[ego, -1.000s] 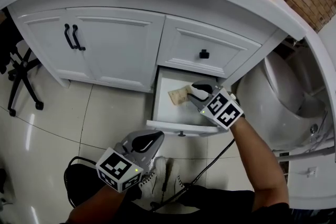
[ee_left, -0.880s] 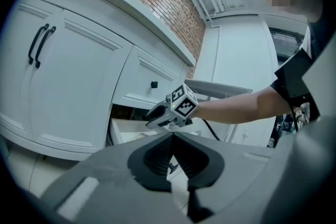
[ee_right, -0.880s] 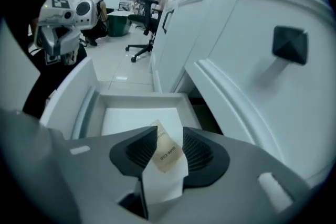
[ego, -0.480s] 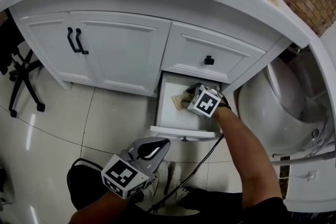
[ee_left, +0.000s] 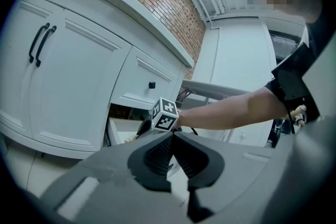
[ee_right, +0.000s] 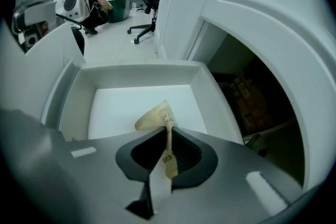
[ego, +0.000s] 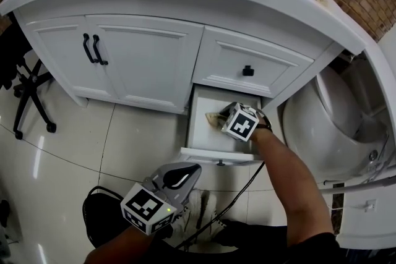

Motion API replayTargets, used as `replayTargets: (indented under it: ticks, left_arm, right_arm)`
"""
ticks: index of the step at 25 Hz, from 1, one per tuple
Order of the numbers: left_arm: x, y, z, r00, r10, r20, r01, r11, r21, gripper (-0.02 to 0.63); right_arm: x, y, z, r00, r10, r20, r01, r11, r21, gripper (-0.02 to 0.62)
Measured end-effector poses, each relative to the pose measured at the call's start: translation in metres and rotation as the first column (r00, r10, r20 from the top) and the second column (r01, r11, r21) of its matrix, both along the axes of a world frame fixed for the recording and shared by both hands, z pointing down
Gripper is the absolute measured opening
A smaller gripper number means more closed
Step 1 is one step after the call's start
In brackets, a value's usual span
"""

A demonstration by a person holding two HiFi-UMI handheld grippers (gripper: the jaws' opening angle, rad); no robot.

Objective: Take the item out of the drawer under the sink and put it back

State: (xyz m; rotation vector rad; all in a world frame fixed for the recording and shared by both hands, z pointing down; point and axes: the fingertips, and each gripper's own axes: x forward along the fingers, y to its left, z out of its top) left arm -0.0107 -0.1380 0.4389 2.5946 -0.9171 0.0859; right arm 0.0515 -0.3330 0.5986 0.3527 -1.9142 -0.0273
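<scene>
Left gripper (ee_left: 172,135) and right gripper (ee_right: 168,131): grey moulded shells, black ribbed fingers (ee_left: 157,157). Each carries a white cube (ego: 240,122) with black square markers. A black cable (ego: 247,185) leads off my right unit. My sleeve (ego: 312,249): black, short.

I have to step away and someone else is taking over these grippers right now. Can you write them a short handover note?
Left gripper: shut, empty, held low, away from the drawer.
Right gripper: down inside the open drawer; its jaws have just been closing and now pinch the tan packet.
Done: drawer open, packet gripped.
Left: lift the packet out, set it back in the drawer, let go.
</scene>
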Motion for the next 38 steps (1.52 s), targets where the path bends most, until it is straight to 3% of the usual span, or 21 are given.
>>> replayTargets:
  ticks: [4, 9, 13, 18, 21, 26, 28, 30, 34, 38]
  left_arm:
    - [-0.003, 0.005, -0.004, 1.0, -0.01, 0.004, 0.01, 1.0, -0.001, 0.006]
    - [-0.002, 0.014, -0.015, 1.0, -0.012, 0.001, 0.012, 1.0, 0.013, 0.006]
    - [0.0, 0.019, -0.024, 1.0, -0.017, 0.004, 0.017, 0.999, 0.029, 0.006]
    - [0.001, 0.025, -0.032, 1.0, -0.022, 0.017, 0.021, 0.999, 0.049, 0.006]
    - [0.002, 0.03, -0.034, 1.0, -0.022, 0.006, 0.022, 0.999, 0.04, 0.006]
    - [0.003, 0.04, -0.037, 1.0, -0.023, -0.008, 0.023, 0.999, 0.026, 0.006]
    - [0.003, 0.042, -0.037, 1.0, -0.022, -0.008, 0.022, 0.999, 0.027, 0.006]
    - [0.003, 0.042, -0.037, 1.0, -0.021, -0.006, 0.021, 0.999, 0.03, 0.006]
    - [0.004, 0.041, -0.04, 1.0, -0.024, -0.005, 0.025, 0.999, 0.037, 0.006]
    - [0.006, 0.042, -0.042, 1.0, -0.014, -0.004, 0.014, 0.999, 0.048, 0.006]
  right_arm:
    - [0.006, 0.001, -0.018, 1.0, -0.003, -0.023, 0.005, 0.997, 0.076, 0.011]
    - [0.016, 0.011, -0.059, 0.999, 0.034, 0.026, -0.038, 0.987, 0.159, 0.009]
    - [0.01, 0.038, -0.116, 0.983, 0.053, 0.178, -0.091, 0.973, 0.213, 0.009]
    - [0.005, 0.085, -0.17, 0.933, 0.055, 0.356, -0.149, 0.959, 0.242, 0.009]
    - [0.009, 0.116, -0.2, 0.854, 0.097, 0.511, -0.232, 0.95, 0.208, 0.009]
    - [0.029, 0.17, -0.231, 0.633, 0.195, 0.749, -0.378, 0.922, 0.08, 0.009]
    - [0.037, 0.189, -0.234, 0.535, 0.238, 0.811, -0.421, 0.907, 0.012, 0.009]
    - [0.042, 0.204, -0.235, 0.464, 0.262, 0.846, -0.439, 0.898, -0.036, 0.009]
    - [0.047, 0.221, -0.227, 0.393, 0.306, 0.867, -0.449, 0.887, -0.109, 0.009]
    - [0.047, 0.234, -0.221, 0.39, 0.314, 0.866, -0.442, 0.889, -0.124, 0.009]
